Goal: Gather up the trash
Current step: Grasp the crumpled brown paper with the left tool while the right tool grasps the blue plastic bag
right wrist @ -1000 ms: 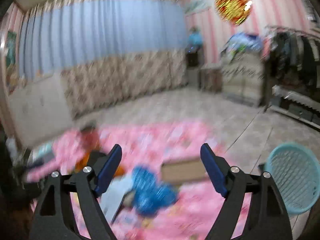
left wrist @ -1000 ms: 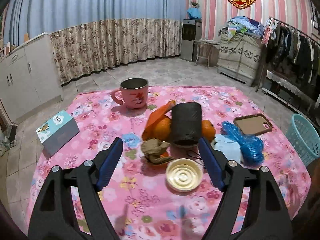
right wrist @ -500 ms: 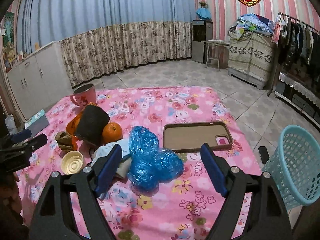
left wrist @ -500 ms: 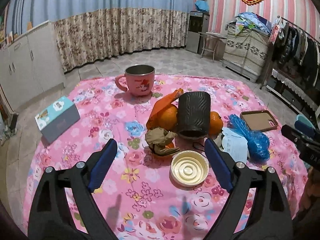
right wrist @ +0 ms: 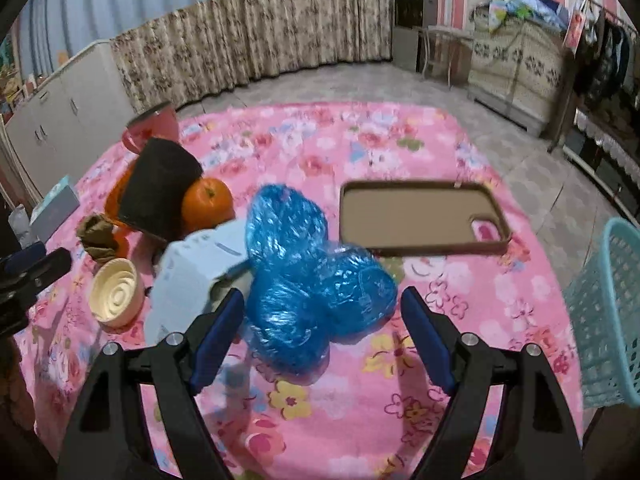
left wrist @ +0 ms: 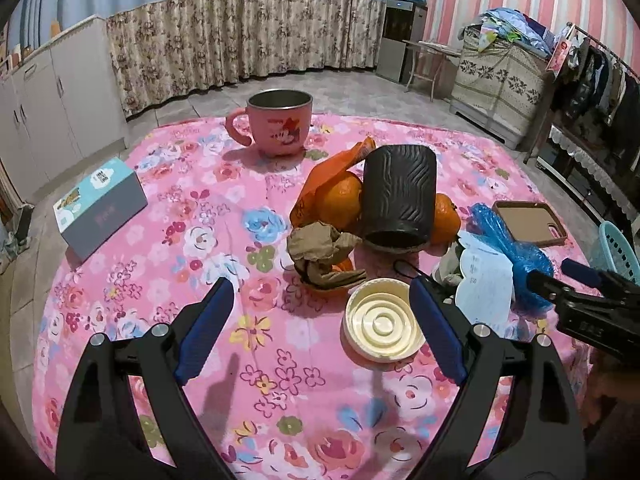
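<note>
Trash lies on the pink floral table (left wrist: 168, 240): a crumpled brown paper wad (left wrist: 320, 254), an orange wrapper (left wrist: 332, 164), a white paper slip (left wrist: 486, 280) and crumpled blue plastic (right wrist: 316, 276). My left gripper (left wrist: 320, 320) is open and empty, just short of the brown wad and a cream round lid (left wrist: 382, 330). My right gripper (right wrist: 322, 332) is open and empty, its fingers either side of the near end of the blue plastic. The blue plastic also shows in the left wrist view (left wrist: 508, 248). A light blue basket (right wrist: 612, 320) stands off the table's right edge.
A pink mug (left wrist: 278, 126), a black ribbed cup on its side (left wrist: 398, 200), oranges (left wrist: 340, 200), a brown phone case (right wrist: 420, 218) and a tissue box (left wrist: 102, 206) are on the table. My right gripper (left wrist: 592, 304) shows at the left view's right edge.
Both grippers have moved down and forward toward the table. The right one has closed in on the blue plastic; the left one has neared the brown wad and lid.
</note>
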Action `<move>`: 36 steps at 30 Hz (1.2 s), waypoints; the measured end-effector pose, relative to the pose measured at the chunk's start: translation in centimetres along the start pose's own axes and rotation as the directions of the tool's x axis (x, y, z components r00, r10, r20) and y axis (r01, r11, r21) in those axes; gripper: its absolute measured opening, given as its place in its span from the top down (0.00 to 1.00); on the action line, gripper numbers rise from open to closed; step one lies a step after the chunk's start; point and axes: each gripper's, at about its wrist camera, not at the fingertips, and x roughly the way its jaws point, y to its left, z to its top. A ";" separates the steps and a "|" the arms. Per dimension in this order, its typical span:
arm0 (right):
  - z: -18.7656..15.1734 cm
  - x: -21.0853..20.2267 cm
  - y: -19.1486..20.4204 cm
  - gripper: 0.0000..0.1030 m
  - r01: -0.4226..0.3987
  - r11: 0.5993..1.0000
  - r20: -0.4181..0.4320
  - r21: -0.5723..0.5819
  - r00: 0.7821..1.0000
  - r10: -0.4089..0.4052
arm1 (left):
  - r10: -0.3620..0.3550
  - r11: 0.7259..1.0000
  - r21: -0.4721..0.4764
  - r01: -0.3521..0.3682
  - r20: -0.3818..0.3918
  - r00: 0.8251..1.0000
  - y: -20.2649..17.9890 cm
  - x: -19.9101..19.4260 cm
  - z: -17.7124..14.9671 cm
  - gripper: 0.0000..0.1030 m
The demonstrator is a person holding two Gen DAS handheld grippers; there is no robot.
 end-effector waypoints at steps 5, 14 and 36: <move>-0.1 1.0 0.6 0.69 -0.047 0.999 -0.057 -0.024 0.997 0.045 | -0.005 1.000 0.007 0.005 -0.004 1.000 -0.4 0.3 -0.1 0.16; 0.5 -5.4 -0.7 0.80 -0.064 0.998 0.139 0.019 0.988 0.061 | 0.020 1.000 0.023 -0.020 -0.007 1.000 -0.8 1.6 0.8 0.16; 1.1 -8.9 -1.7 0.80 -0.072 0.997 0.290 0.008 0.955 0.066 | 0.023 1.000 0.011 -0.023 0.052 0.998 -1.7 1.0 1.6 0.59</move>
